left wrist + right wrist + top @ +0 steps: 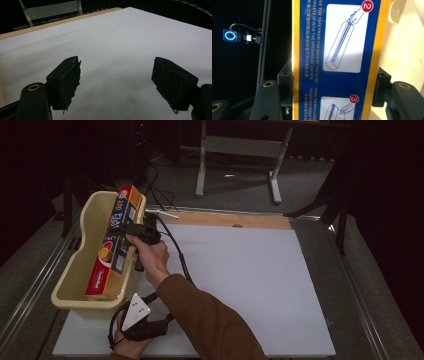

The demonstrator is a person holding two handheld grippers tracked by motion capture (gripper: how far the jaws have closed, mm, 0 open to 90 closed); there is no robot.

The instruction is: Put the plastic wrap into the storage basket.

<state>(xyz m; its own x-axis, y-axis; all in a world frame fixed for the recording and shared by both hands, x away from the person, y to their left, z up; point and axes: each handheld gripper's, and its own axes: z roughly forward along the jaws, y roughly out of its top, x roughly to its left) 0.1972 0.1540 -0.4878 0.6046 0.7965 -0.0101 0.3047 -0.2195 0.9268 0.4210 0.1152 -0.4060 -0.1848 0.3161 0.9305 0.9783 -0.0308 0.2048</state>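
Cardboard box point(114, 245), long, glossy, blue and yellow, lies slanted in the smooth cream plastic tub point(80, 265) at the white tabletop's point(250, 280) left edge. Right gripper point(131, 231) clamps the box's sides. Left gripper point(116, 82) gapes wide above the near-left corner, holding nothing.

tub point(75, 270) at the left edge of the board point(250, 285). box point(114, 245) lies in tub, leaning along its board-side wall. right gripper point(131, 234) at the box's mid-length, from board side. left gripper point(135, 320) on board, just before tub.
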